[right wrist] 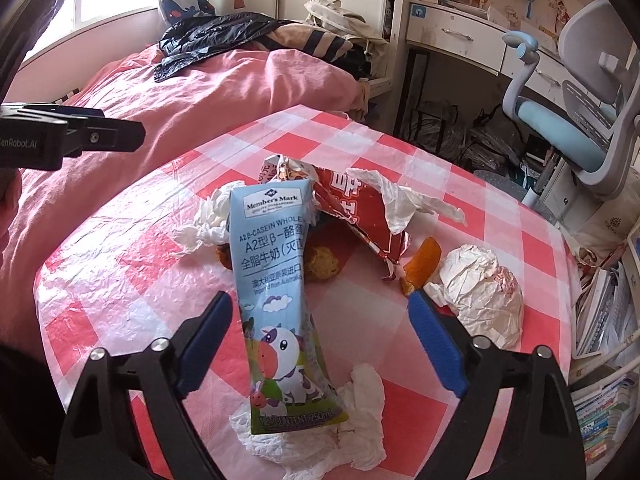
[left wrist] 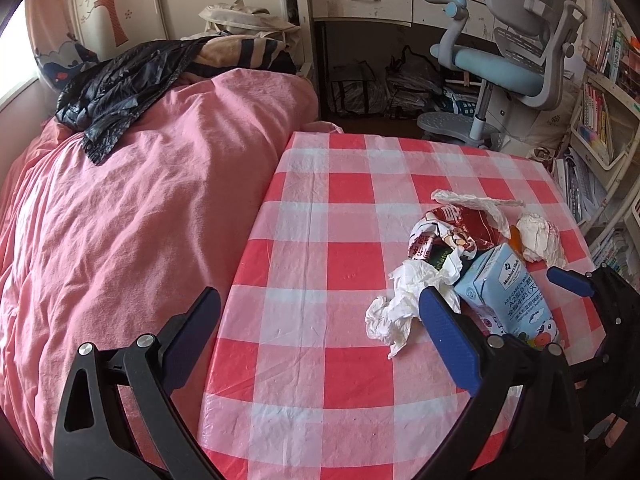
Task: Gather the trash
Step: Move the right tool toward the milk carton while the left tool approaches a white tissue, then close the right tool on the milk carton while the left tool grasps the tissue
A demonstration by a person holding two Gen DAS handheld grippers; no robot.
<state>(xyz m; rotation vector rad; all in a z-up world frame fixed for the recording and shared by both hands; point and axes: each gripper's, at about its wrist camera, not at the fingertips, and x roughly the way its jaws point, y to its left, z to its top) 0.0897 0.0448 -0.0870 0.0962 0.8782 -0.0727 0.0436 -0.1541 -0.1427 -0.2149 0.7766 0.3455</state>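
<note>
A pile of trash lies on the red-and-white checked table (left wrist: 344, 320). A flattened light-blue milk carton (right wrist: 280, 300) lies between the fingers of my open right gripper (right wrist: 320, 320); it also shows in the left wrist view (left wrist: 508, 284). Around it lie a torn red snack wrapper (right wrist: 360, 208), crumpled white tissues (right wrist: 360, 412), a balled white paper (right wrist: 480, 284), an orange peel (right wrist: 424, 260) and a brown food piece (right wrist: 320, 264). My left gripper (left wrist: 316, 316) is open and empty over the table's left edge, left of a crumpled tissue (left wrist: 400, 304).
A bed with a pink cover (left wrist: 140, 200) lies against the table's left side, with a black plastic bag (left wrist: 116, 92) on it. A grey-blue desk chair (left wrist: 516, 64) and a white desk (left wrist: 380, 0) stand behind. Bookshelves (left wrist: 604, 140) stand at the right.
</note>
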